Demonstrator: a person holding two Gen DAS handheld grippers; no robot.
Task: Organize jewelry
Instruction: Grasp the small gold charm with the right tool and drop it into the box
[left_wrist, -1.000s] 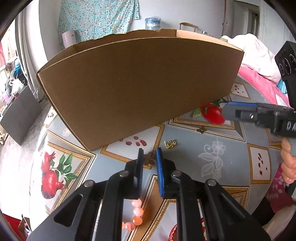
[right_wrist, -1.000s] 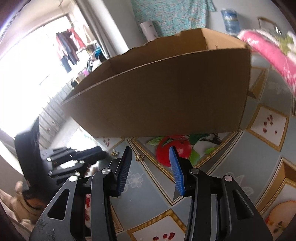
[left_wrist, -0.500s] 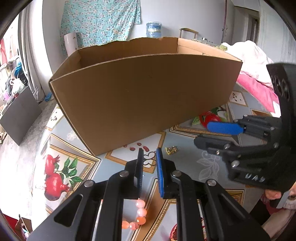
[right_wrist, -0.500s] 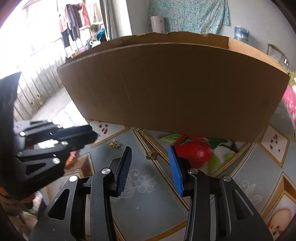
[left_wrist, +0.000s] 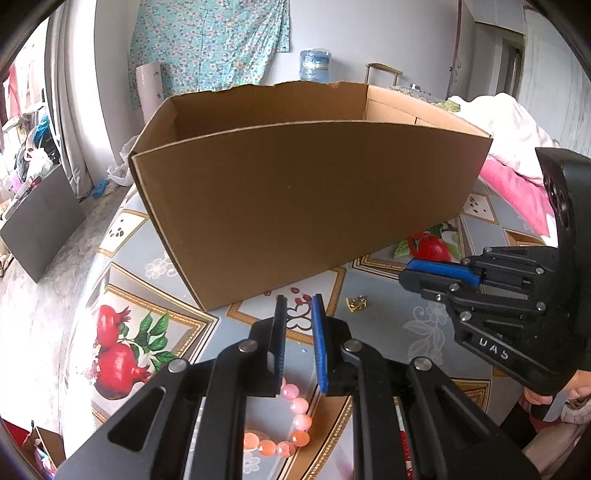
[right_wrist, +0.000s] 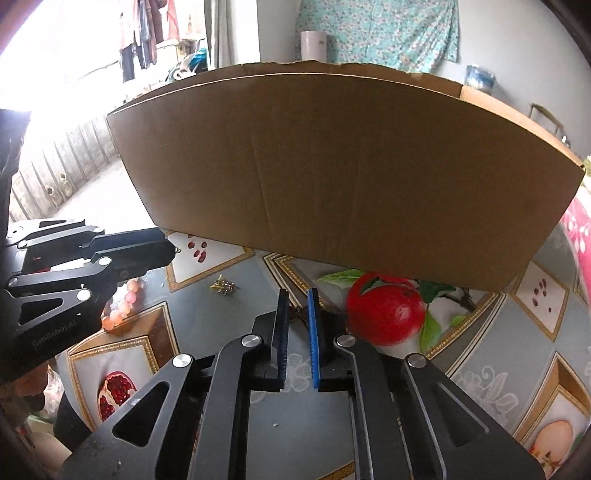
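Fruit-print counter (right_wrist: 258, 417): right tongs (right_wrist: 297, 295) narrowed around small gold earring (right_wrist: 295, 314), not visibly pinching; squeeze fully before lifting toward cardboard box (right_wrist: 332, 177). Left tongs (left_wrist: 298, 301) slightly spread, empty.

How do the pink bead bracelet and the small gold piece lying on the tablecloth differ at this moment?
The pink bead bracelet is a loop of round pink and orange beads; the small gold piece is a compact, shiny metal lump. The bracelet is far larger. The bracelet lies under the left gripper, partly hidden by its fingers; the gold piece sits in the open between the two grippers. Both rest on the tablecloth, outside the cardboard box.
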